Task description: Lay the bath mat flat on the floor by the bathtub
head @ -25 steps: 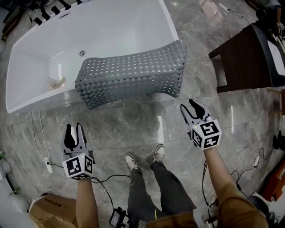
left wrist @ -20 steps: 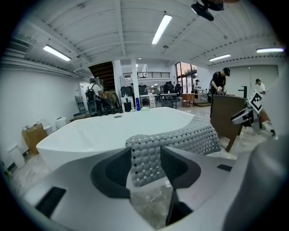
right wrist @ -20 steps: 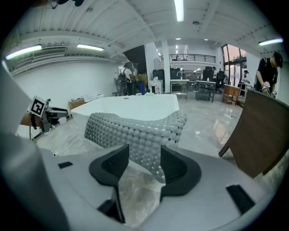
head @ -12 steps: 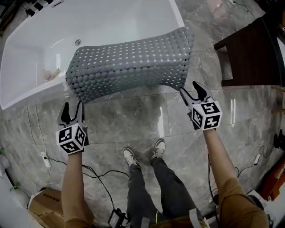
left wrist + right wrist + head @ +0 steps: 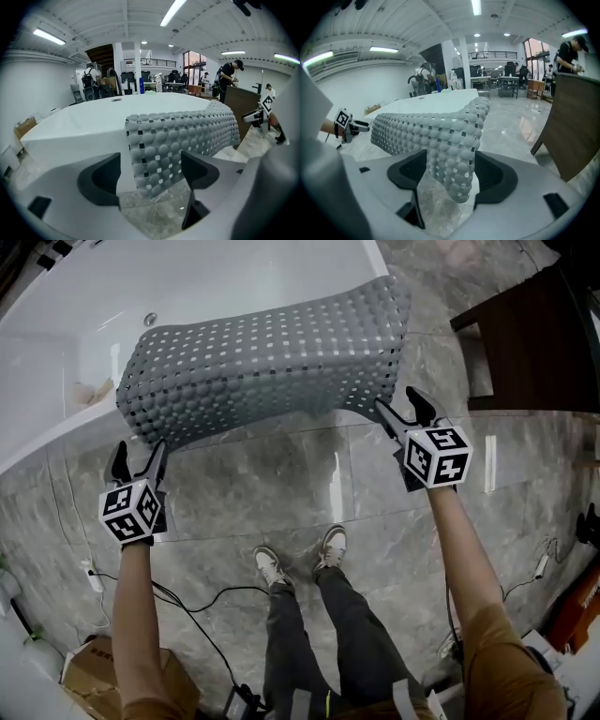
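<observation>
Barely begun: bath mat (image 5: 267,362) drapes the bathtub (image 5: 187,287) rim, not yet on the floor (image 5: 281,493). Jaws of left gripper (image 5: 139,451) and right gripper (image 5: 398,404), just opened, stand spread with a hanging mat corner between each pair, unpinched.

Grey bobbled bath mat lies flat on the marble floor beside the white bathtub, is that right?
No: the grey bobbled bath mat is draped over the rim of the white bathtub, hanging down its outer side, not flat on the marble floor. The head view shows it.
</observation>
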`<state>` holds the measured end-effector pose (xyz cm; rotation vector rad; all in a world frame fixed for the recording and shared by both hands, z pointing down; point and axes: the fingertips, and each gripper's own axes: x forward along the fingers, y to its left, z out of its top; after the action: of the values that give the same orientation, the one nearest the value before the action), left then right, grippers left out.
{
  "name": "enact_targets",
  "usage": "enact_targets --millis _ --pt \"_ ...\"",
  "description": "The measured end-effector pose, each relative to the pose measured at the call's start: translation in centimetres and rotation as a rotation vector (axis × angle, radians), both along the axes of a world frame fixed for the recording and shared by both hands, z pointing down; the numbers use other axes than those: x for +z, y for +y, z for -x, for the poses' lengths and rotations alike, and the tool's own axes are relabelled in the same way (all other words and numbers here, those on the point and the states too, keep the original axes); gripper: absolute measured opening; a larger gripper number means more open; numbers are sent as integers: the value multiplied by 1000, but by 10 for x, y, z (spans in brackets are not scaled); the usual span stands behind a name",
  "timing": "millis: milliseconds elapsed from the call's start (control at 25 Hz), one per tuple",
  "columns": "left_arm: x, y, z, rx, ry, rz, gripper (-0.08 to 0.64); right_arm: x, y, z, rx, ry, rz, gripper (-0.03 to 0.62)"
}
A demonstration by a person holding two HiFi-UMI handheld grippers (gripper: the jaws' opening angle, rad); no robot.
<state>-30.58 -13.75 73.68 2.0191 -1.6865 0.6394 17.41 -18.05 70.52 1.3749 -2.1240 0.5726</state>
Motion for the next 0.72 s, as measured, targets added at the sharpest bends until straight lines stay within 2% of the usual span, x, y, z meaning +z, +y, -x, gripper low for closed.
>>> enact_targets --millis 120,240,520,640,720 --pt "10 -9 2 1 47 8 440 6 -9 -2 24 -33 -6 326" --pt "22 -14 1 5 68 15 459 18 -16 -5 19 -35 10 343" --pt "33 -28 -5 48 97 18 517 43 -36 -10 60 -116 32 365" --pt "39 -35 -8 74 72 24 518 52 -40 -14 99 -172 60 400" --pt "42 -40 -8 104 38 34 518 58 -42 -11 86 -166 73 407"
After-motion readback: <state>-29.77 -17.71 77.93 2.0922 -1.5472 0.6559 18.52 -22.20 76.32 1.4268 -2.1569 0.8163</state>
